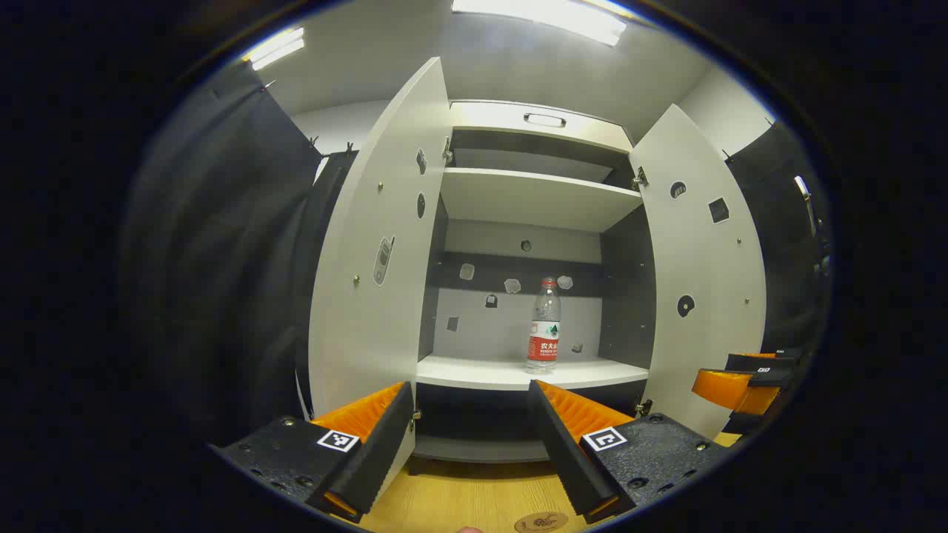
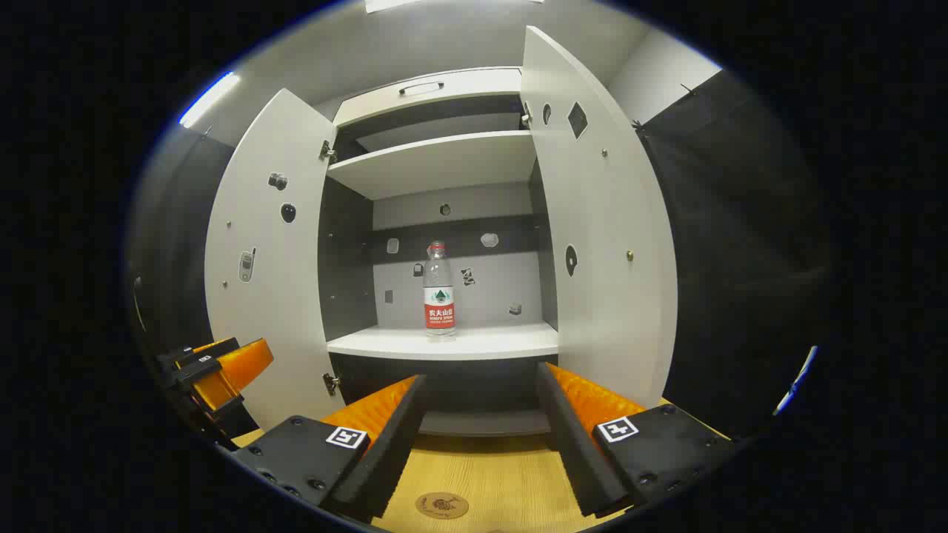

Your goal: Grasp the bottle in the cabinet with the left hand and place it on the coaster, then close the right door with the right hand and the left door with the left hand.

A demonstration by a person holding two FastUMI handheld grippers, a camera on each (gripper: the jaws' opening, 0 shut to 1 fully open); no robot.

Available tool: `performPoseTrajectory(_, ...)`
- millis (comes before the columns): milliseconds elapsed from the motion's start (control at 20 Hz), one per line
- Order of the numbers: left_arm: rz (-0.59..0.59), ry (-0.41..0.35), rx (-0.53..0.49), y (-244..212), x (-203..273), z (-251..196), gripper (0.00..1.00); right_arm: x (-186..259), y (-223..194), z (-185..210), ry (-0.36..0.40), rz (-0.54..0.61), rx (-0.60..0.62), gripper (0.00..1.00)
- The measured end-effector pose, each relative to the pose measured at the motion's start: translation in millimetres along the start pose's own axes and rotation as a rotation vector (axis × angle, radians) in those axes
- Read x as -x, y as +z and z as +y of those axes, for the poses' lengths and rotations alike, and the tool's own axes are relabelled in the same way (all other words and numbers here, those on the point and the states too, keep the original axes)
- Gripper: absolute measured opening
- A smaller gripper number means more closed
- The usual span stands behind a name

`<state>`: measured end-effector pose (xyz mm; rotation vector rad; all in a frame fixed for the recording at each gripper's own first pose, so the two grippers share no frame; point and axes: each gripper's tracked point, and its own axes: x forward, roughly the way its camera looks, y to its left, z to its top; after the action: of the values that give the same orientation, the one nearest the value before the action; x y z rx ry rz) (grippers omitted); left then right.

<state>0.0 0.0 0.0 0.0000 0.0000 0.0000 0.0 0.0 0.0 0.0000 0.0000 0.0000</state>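
1. The water bottle [image 1: 544, 326] stands upright on the cabinet's lower shelf [image 1: 474, 374], near that shelf's front edge and somewhat toward its right side as seen in the left gripper view. Nothing touches it. It is clear plastic with a red cap and a red label band; standing near the front, it looks easy to reach straight in.
2. The coaster [image 2: 441, 505], a small round brown disc, lies on the wooden tabletop [image 2: 489, 474] in front of the cabinet, well apart from the bottle and lower than it. It is bare, so the placing step is not yet done.
3. The left door [image 1: 370, 259] and the right door [image 1: 703, 274] both stand wide open, swung outward from the cabinet's front corners. That leaves a clear path to the shelf; both closings are left to do.
4. The left gripper [image 1: 470, 433] is spread wide and holds nothing. It points at the opening with the bottle slightly right of its line, well short of the shelf, likely lining up for the reach.
5. The right gripper [image 2: 481, 433] is likewise wide apart and empty, hanging beside the left one over the tabletop, probably waiting for its door.
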Motion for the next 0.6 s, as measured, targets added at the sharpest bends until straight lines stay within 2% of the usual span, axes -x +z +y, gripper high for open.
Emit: performPoseTrajectory(600, 0.031, 0.018, 0.026, -12, -6, 15, 0.94, -13, -6, 10, 0.005, 0.022, 0.000, 0.97)
